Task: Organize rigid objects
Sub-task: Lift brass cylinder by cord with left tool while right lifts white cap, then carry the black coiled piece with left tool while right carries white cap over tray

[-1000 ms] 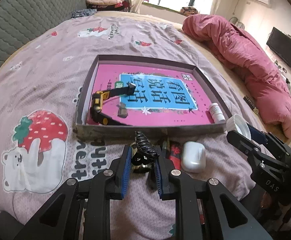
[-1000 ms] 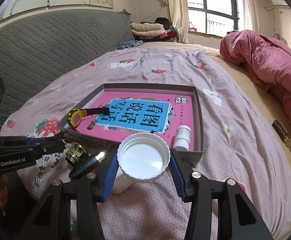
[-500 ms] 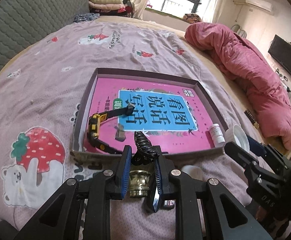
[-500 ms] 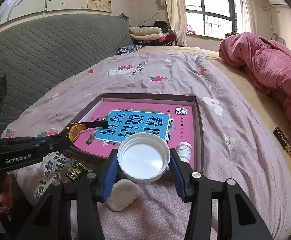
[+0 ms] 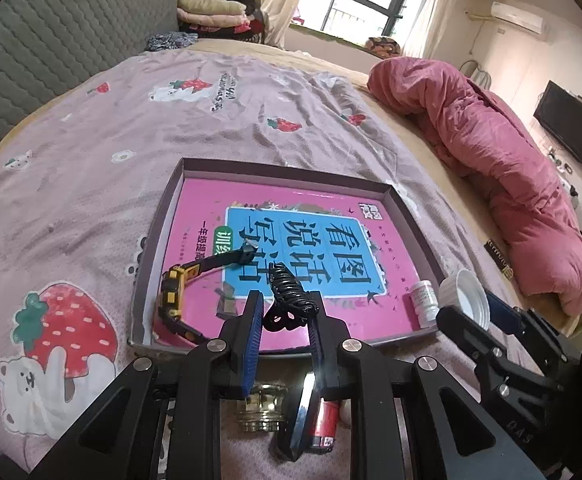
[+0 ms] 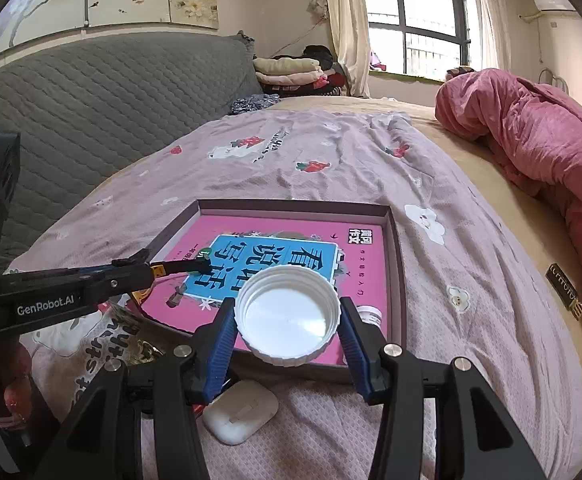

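Observation:
My left gripper (image 5: 285, 316) is shut on a black claw hair clip (image 5: 291, 298), held above the near edge of a shallow box tray (image 5: 163, 216) with a pink and blue printed floor. A yellow and black watch (image 5: 179, 292) lies in the tray's left part and a small white bottle (image 5: 423, 300) in its near right corner. My right gripper (image 6: 287, 320) is shut on a white round lid (image 6: 287, 316), hollow side up, above the tray's near right corner. The same lid (image 5: 465, 296) shows at right in the left wrist view.
On the strawberry-print bedsheet before the tray lie a white earbud case (image 6: 241, 410), a brass-coloured cap (image 5: 261, 408), a red lighter (image 5: 323, 420) and a dark flat thing (image 5: 301, 416). A pink duvet (image 5: 491, 152) is heaped at right, a grey headboard (image 6: 91, 96) at left.
My left gripper has carried the hair clip up and forward, from above the sheet to above the tray's near edge. The right gripper with the lid has edged toward the tray.

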`<state>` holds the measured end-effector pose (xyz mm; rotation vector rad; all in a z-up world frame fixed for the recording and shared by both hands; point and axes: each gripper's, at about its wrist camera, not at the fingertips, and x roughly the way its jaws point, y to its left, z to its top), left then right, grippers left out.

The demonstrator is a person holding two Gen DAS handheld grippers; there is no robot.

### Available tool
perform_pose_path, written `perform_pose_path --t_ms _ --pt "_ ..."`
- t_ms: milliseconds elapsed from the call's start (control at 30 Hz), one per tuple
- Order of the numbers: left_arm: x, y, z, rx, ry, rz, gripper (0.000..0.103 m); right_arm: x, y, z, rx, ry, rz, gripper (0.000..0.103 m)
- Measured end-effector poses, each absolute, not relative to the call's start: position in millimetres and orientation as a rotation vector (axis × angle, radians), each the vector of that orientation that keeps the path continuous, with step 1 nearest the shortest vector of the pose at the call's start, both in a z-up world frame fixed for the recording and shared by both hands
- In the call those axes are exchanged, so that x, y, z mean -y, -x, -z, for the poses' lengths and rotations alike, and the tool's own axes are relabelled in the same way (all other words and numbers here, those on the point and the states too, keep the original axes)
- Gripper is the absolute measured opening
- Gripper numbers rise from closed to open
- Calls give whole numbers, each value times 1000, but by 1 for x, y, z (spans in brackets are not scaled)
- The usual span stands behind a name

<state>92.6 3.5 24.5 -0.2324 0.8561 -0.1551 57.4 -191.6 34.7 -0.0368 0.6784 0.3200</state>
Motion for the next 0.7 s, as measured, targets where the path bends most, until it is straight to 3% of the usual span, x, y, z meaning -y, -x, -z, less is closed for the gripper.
perform_pose_path --t_ms 700 --pt "-9 -120 -2 -906 260 137 22 191 -79 -24 -708 22 -300 50"
